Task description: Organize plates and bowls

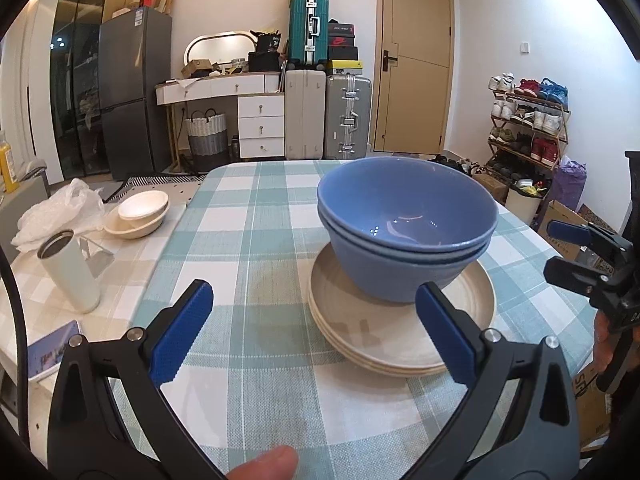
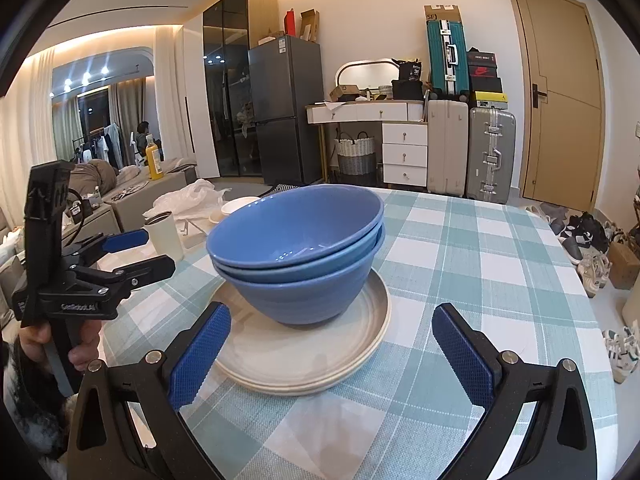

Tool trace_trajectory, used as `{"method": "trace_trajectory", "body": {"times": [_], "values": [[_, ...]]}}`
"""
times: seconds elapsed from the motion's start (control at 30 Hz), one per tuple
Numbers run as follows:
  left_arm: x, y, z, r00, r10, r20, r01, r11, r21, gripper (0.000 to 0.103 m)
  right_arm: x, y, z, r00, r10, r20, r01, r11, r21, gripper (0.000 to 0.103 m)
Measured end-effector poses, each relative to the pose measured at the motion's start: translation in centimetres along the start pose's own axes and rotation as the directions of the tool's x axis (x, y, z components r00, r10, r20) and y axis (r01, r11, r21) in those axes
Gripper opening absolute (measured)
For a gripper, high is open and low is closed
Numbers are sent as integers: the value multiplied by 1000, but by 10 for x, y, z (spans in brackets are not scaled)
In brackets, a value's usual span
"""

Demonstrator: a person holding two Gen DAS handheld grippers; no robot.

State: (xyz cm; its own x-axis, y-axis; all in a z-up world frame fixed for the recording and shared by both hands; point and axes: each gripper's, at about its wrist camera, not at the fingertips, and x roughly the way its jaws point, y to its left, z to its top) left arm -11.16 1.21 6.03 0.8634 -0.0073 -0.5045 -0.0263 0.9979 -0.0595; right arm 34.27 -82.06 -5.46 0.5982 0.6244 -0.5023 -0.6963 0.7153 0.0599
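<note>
We've got the blue bowls (image 1: 404, 224) nested on the stacked plates (image 1: 400, 332) — looks nearly done — both grippers (image 1: 316, 332) (image 2: 332, 352) spread apart, empty, two pale bowls (image 1: 138, 216) left aside.

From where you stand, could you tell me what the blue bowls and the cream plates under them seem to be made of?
The two nested blue bowls look like glazed ceramic: sharp light glints inside. The stacked cream plates look like matte stoneware, with dull faces and faint concentric rings, though melamine cannot be ruled out.
</note>
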Motion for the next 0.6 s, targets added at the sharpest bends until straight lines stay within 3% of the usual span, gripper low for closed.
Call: {"method": "trace_trajectory", "body": {"times": [0.6], "values": [[-2,14,-28,1000,22,-21,-22,1000,-19,101,-19,6,-7,999,22,41,-21,1000,-21,103]]}}
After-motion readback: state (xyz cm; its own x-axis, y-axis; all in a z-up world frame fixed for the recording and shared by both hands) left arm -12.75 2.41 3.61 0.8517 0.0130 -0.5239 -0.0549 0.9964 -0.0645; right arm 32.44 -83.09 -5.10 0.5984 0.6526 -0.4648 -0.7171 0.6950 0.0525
